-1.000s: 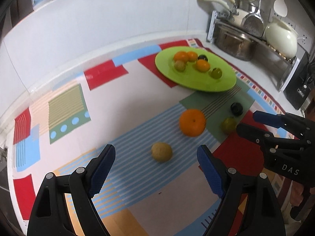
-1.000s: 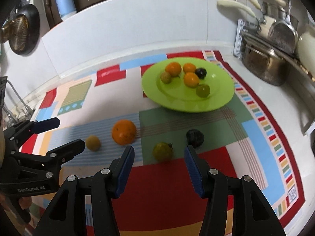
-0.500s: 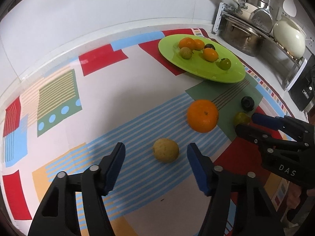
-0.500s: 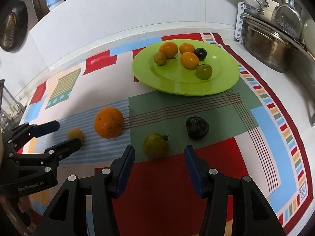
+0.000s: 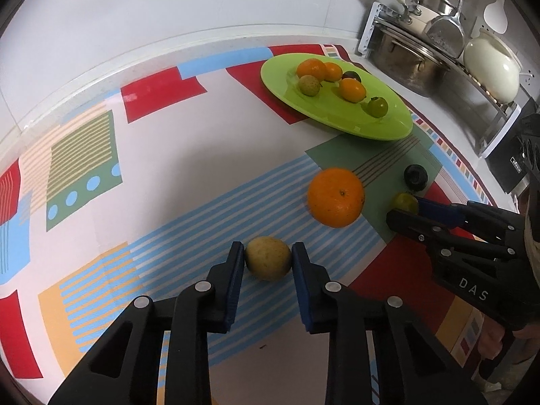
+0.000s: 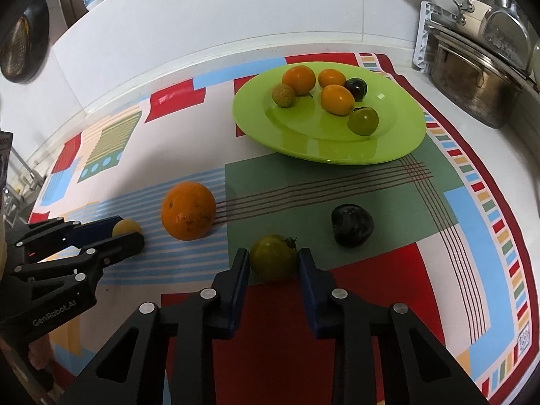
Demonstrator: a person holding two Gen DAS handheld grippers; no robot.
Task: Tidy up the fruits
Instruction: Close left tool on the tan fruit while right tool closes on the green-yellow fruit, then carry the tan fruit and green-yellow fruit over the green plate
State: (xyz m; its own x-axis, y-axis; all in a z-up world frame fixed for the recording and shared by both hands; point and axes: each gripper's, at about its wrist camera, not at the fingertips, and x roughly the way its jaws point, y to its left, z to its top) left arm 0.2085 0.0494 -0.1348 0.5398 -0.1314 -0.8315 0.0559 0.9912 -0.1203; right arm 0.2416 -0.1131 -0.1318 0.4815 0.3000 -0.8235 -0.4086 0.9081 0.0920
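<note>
Two fruits are being clenched: a yellow fruit point(image 5: 267, 262) by the left gripper point(image 5: 267, 259); a green tomato point(image 6: 272, 260) by the right gripper point(image 6: 273, 263), jaws just closed.

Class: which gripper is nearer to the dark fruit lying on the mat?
Right. The right gripper, shut on the green fruit, sits just beside the dark fruit; the left gripper lies beyond the big orange.

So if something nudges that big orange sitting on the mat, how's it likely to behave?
The big orange is round and rests free on the flat mat, so a nudge would probably roll it. Its peel looks dimpled, likely giving the pads grip. It's the biggest fruit there, so probably the heaviest.
</note>
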